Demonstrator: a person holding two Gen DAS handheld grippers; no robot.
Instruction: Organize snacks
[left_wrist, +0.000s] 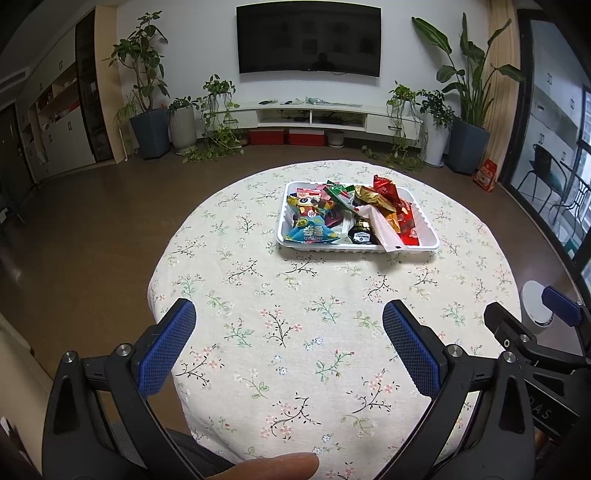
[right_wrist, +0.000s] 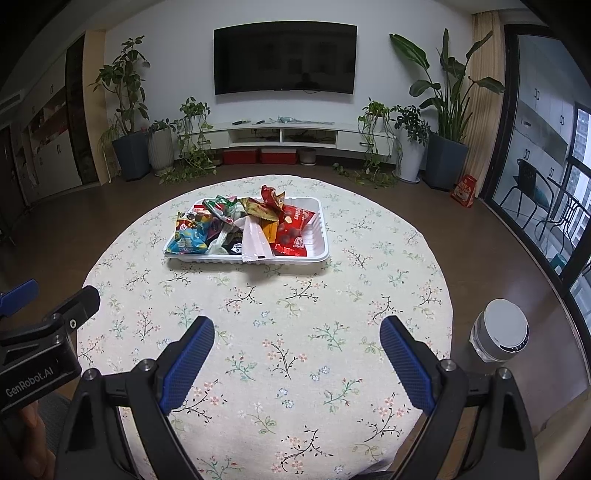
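1. Room: a living room with a wall TV (left_wrist: 308, 40), a low white console (left_wrist: 314, 112) and potted plants to either side. In front stands a round table (left_wrist: 295, 332) under a floral cloth.
2. Task items: a white tray (left_wrist: 430, 236) sits on the far half of the table, well apart from both grippers. It is heaped with snack packets, among them a blue packet (left_wrist: 312, 233) at the near left corner and a red packet (right_wrist: 295, 230) at the right. A white packet (right_wrist: 253, 240) juts over the near rim. No packet lies loose on the cloth.
3. Left gripper (left_wrist: 288, 339): held low over the near edge of the table, its blue-padded fingers (left_wrist: 168, 350) spread wide with nothing between them.
4. Right gripper (right_wrist: 297, 358): beside the left one at like height, its fingers likewise spread and empty. A white cylinder (right_wrist: 502, 330) stands off the table on the right.
5. Step in hand (judged): all the snacks appear to be in the tray already, so what remains is either tidying or pulling back.
6. Doing it well (judged): if tidying, start with the overhanging white packet. Approach level with the tray rim, close on the packet's flat free end, and steady the light tray with the other gripper so that it does not slide on the cloth.
7. Risk (judged): crinkled film may slip from the pads, and a careless lift could drag neighbouring packets out.
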